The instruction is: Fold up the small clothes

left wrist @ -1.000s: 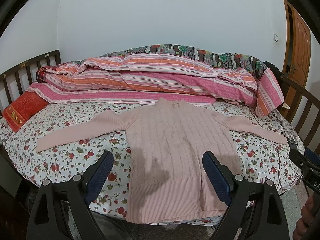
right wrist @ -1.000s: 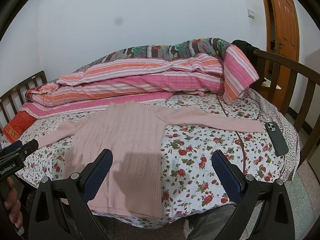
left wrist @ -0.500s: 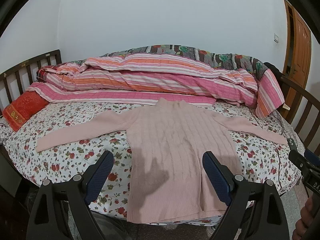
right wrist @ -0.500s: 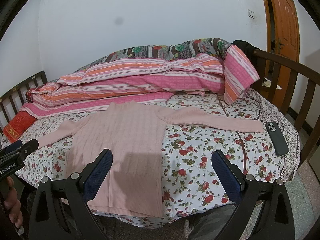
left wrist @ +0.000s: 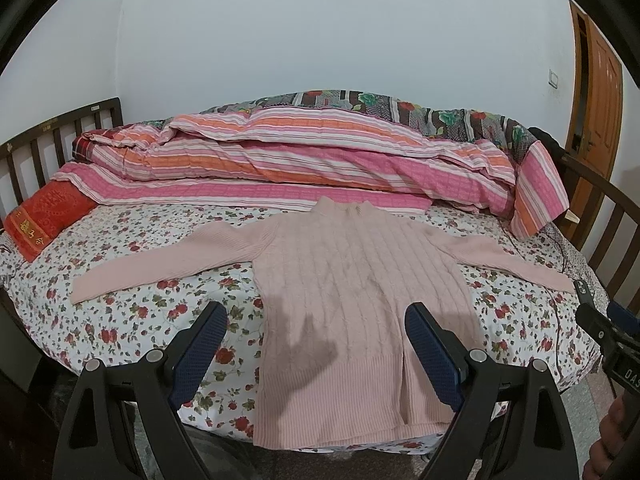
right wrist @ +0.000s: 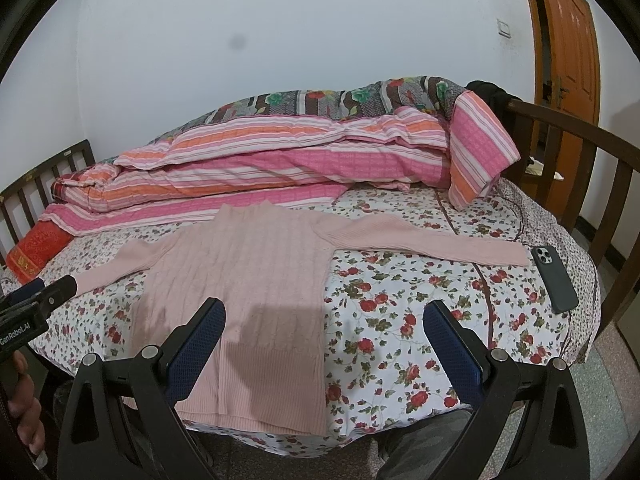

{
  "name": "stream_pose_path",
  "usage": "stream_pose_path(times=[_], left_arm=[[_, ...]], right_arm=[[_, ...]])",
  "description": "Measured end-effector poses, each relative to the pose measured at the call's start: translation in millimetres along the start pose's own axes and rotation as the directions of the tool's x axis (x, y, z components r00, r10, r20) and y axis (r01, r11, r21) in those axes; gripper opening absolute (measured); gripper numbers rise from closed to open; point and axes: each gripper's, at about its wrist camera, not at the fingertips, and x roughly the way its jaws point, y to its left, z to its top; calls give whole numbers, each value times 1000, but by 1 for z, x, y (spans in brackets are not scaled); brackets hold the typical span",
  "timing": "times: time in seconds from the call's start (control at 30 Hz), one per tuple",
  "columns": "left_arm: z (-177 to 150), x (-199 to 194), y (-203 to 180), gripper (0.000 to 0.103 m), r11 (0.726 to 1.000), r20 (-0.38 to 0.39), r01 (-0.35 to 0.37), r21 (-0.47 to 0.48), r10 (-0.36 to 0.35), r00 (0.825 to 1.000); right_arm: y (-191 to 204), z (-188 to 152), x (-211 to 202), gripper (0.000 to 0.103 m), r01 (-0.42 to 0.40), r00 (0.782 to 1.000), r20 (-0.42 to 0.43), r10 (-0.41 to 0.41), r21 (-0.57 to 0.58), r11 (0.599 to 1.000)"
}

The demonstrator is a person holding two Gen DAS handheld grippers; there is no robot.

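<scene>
White wall (left wrist: 320, 32) – dark wooden bed frame (right wrist: 560, 128) – orange door (right wrist: 568, 40) right.

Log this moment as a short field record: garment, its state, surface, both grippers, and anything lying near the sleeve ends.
garment: pink sweater, cable-knit
state: spread flat, both sleeves out sideways, unfolded
surface: floral bedsheet; hem at the near edge
left gripper: open, holding nothing, short of the hem
right gripper: open, holding nothing
near right sleeve end: phone, camera side up
near left side: red cushion by the bed rail
behind: striped quilt, piled
</scene>
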Motion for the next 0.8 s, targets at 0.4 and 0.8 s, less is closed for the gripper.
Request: stream_pose_path(times=[0.4,0.8], left_arm=[[3,35,19,90,1000,-18,-26,-18,26,1000],[-30,127,95,90,990,-79,-47,-133,36,996]], right_arm=[[16,-9,32,98,-38,998,-45,37,-23,999],[37,-43,111,98,-46,994,-107,32,-132,990]])
